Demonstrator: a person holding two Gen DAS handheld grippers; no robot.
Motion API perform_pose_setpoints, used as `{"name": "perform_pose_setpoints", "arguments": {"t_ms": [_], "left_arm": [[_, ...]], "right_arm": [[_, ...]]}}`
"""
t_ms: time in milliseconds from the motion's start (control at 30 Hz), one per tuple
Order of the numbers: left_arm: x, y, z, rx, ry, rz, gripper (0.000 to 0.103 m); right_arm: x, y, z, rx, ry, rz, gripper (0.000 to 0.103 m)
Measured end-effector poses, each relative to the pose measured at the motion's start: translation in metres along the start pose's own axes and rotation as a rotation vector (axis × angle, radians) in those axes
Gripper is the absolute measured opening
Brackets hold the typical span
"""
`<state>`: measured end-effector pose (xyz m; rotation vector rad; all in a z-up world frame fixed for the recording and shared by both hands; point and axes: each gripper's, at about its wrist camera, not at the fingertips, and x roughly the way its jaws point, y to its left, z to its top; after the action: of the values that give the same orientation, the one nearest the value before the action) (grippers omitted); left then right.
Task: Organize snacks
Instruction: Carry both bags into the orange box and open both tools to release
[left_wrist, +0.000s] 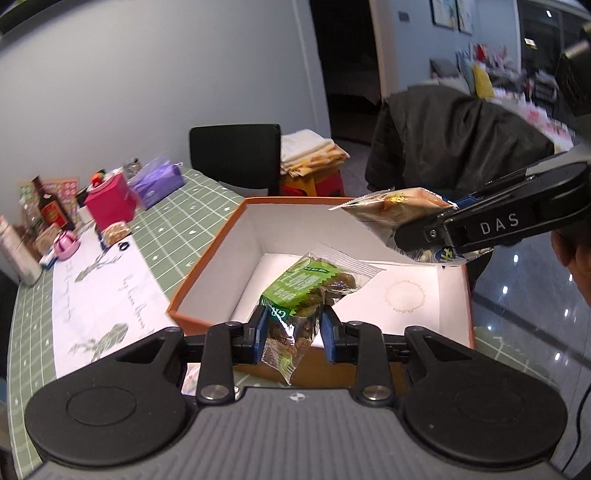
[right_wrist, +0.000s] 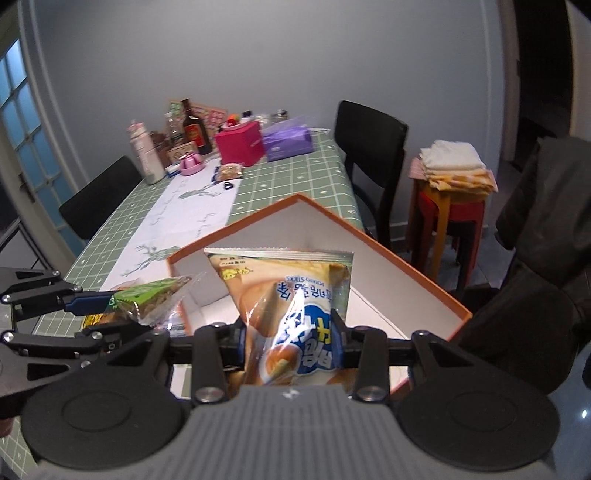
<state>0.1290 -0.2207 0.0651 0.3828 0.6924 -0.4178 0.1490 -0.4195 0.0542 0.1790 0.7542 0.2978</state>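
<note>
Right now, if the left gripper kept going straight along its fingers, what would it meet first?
Probably the white floor of the orange box. The left gripper, shut on the green packet, points down into the open box, and nothing else shows in that line. Depth is unclear, so the packet's dangling end might touch first.

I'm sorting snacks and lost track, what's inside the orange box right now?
The orange box shows only its bare white floor with a faint round mark. Both packets hang above it, a green snack packet and a tan snack bag, each gripped. They and the near wall cover part of the floor.
</note>
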Motion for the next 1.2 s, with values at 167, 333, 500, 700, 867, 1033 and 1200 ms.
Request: {"name": "perform_pose_setpoints", "arguments": {"t_ms": [167,333,500,700,867,1033,1200], "left_arm": [[0.031,-0.023,0.008,0.101,0.047,0.040,0.034],[0.050,-0.035,0.011,0.149,0.093,0.036,0.034],[0.061,-0.043,0.012,0.167,0.116,0.008,0.034],[0.076,-0.045,0.012,0.150,0.152,-0.032,0.034],[0.088,-0.049,0.008,0.174,0.192,-0.047,0.034],[0.097,-0.050,0.003,0.176,0.217,-0.070,0.034],[0.102,-0.053,0.001,0.179,0.234,-0.087,0.033]], "right_arm": [[0.013,-0.015,0.004,0.061,0.003,-0.026,0.038],[0.023,-0.020,0.007,0.079,0.001,-0.028,0.038],[0.034,-0.024,0.007,0.093,0.011,-0.023,0.038],[0.053,-0.025,0.000,0.063,0.049,-0.016,0.038],[0.068,-0.023,-0.008,0.009,0.100,-0.033,0.038],[0.076,-0.023,-0.011,-0.022,0.137,-0.046,0.039],[0.085,-0.017,-0.013,-0.078,0.169,-0.059,0.039]]}}
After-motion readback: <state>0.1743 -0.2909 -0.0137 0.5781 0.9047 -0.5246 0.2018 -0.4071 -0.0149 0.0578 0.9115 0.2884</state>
